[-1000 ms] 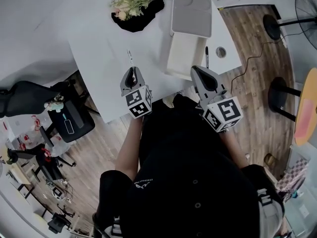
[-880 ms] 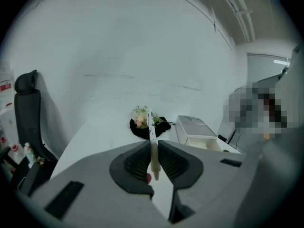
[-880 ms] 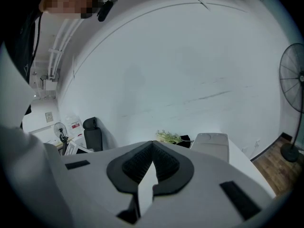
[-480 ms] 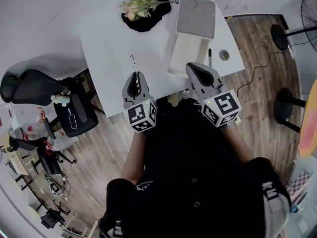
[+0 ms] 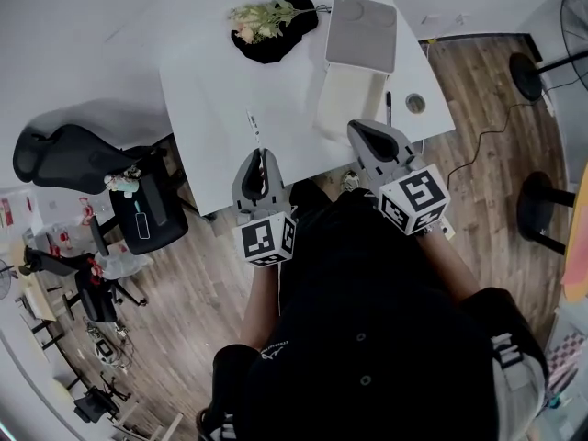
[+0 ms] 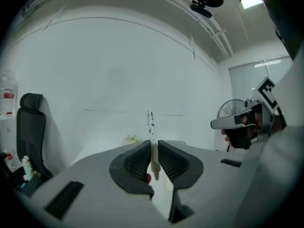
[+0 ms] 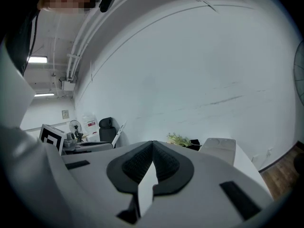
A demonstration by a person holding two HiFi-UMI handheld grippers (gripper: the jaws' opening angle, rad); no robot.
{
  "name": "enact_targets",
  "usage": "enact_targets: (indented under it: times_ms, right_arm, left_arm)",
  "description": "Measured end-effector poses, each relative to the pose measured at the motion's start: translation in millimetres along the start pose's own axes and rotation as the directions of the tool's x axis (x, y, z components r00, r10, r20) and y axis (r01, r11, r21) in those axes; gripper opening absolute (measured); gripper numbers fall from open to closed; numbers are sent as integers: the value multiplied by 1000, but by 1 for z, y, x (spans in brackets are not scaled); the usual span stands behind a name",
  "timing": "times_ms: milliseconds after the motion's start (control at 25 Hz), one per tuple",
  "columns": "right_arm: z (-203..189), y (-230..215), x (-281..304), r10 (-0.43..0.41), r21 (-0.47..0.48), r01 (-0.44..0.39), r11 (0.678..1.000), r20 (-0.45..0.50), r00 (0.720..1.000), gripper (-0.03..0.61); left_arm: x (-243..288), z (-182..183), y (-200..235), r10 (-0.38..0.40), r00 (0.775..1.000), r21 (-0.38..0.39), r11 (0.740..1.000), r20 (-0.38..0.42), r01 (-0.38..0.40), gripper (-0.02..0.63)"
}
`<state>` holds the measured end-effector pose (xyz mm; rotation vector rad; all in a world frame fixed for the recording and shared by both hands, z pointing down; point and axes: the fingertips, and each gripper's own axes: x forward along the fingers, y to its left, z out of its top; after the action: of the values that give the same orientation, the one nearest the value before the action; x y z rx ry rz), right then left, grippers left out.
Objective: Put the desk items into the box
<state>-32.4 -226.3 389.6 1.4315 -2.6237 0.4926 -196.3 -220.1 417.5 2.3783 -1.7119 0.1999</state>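
We have the left gripper point(image 6: 153, 146) clamped on a slim white pen point(image 6: 151, 125), which sticks out past its tips above the worktop point(image 5: 216, 90). Our right gripper point(image 7: 152, 148) is closed on nothing and hangs just short of the open white box point(image 5: 342, 108), with a black marker point(image 5: 389, 108) lying beside the box.

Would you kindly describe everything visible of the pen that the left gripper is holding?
The pen is slim and whitish, plastic by its look, with small dark print near its far end. The left gripper is shut on its near part; the rest sticks out past the jaws, tilted upward, touching nothing else visible.
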Motion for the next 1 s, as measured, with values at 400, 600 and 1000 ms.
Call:
enact_targets:
  times_ms: [400, 600, 1000]
  right_arm:
    - [-3, -17, -21, -41, 4, 41, 999, 6, 999, -2]
    - [-3, -27, -24, -74, 10, 74, 997, 10, 997, -2]
    - [2, -50, -23, -199, 56, 197, 979, 22, 980, -2]
  left_arm:
    - [7, -4, -30, -46, 999, 30, 998, -14, 47, 55]
    - [22, -1, -43, -103, 994, 46, 994, -26, 104, 55]
    - [65, 2, -56, -237, 969, 79, 967, -72, 242, 55]
